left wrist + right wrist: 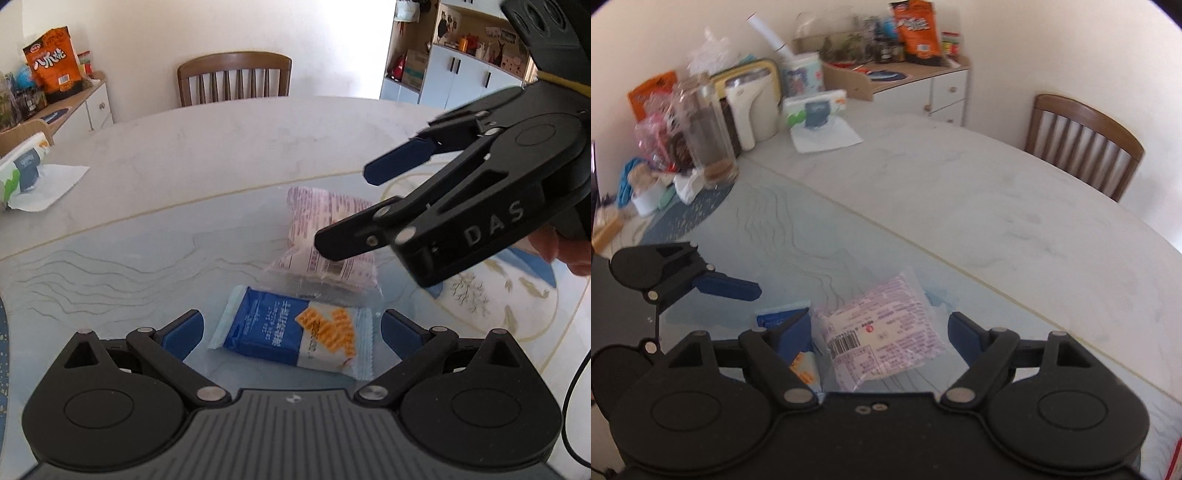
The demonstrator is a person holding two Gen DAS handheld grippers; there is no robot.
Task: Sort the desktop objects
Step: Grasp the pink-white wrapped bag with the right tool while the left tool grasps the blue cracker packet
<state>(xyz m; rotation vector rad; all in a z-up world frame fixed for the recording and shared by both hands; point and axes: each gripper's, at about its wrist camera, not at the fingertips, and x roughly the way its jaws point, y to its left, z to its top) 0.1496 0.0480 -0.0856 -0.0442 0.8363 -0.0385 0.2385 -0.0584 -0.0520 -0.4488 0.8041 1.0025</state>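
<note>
Blue biscuit packet (291,332) flat on bench (221,140), near, between spread pads of left hand-held gripper (291,334), untouched. Pink-printed snack packet (882,332) just beyond, overlapping it, framed by wide-open, empty right hand-held gripper (881,334). Risk: overlapped wrappers dragging together, or slick film slipping from pads. Print blurred; blue packet mostly hidden in right view.

A home dining room — marble table (960,192), wooden chair (234,77), snack-cluttered sideboard (923,81).
</note>
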